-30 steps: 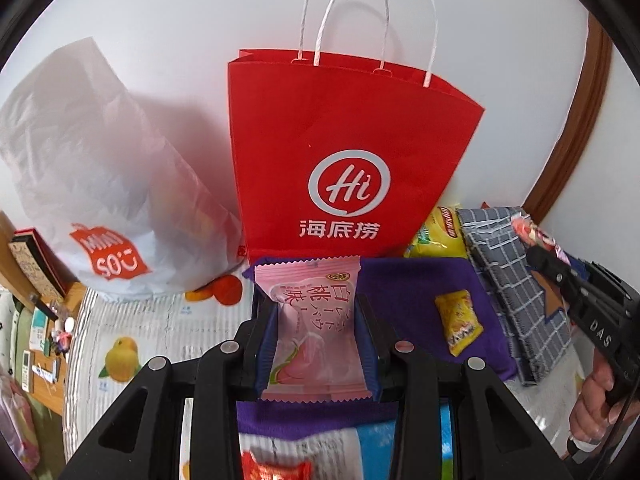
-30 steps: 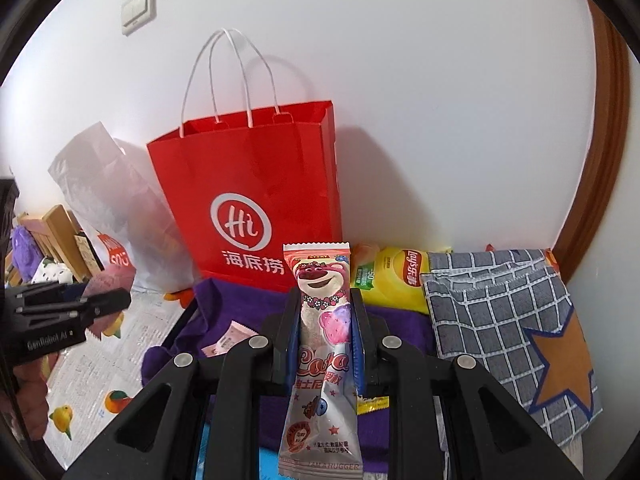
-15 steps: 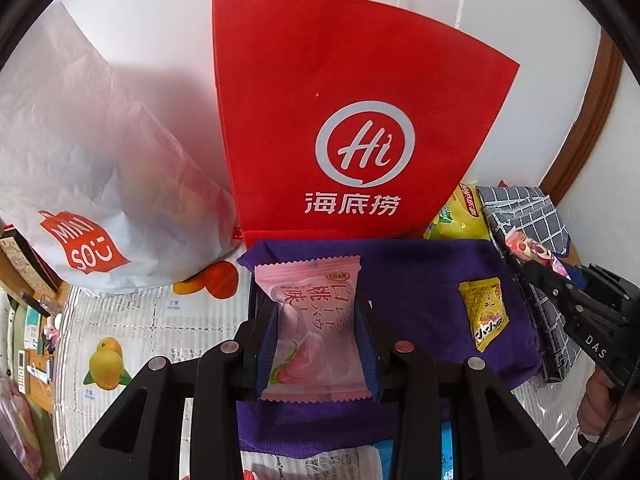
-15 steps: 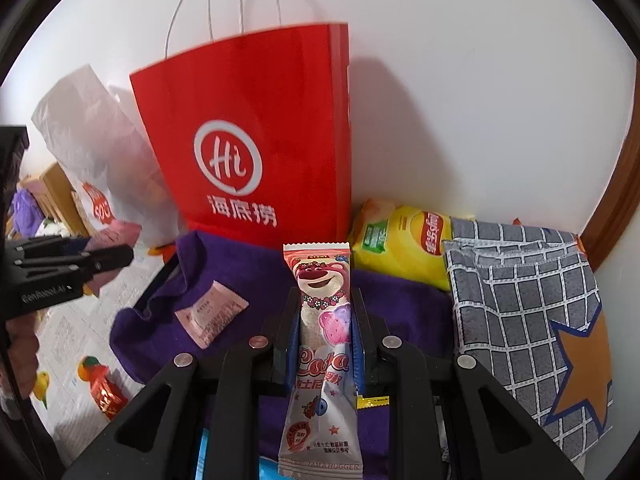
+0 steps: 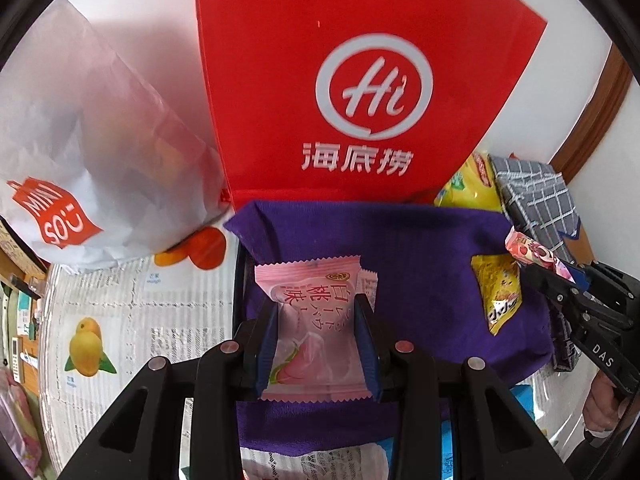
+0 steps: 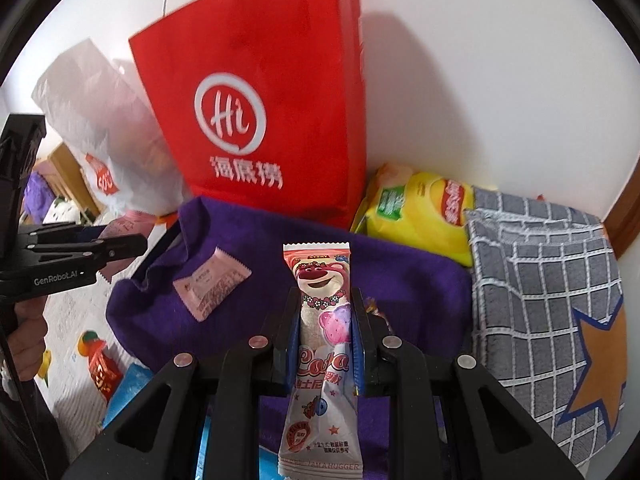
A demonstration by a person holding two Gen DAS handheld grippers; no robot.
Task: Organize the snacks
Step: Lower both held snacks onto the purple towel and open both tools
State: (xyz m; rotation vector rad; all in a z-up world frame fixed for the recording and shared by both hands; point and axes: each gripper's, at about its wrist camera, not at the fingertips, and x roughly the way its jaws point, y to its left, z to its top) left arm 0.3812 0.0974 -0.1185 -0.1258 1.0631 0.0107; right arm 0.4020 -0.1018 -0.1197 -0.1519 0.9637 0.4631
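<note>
Left wrist view showed my left gripper [image 5: 316, 322] clamped on the pink peach packet [image 5: 314, 322] at lower centre, over the purple cloth [image 5: 420, 256]. My right gripper [image 6: 325, 332] pinched the bear-print packet [image 6: 322, 344], upright between its fingers.

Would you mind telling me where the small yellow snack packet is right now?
In the left wrist view, the small yellow snack packet lies on the purple cloth, toward its right edge, just below the right gripper.

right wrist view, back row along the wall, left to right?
White plastic bag → red paper bag → yellow chip bag → grey checked cloth.
</note>
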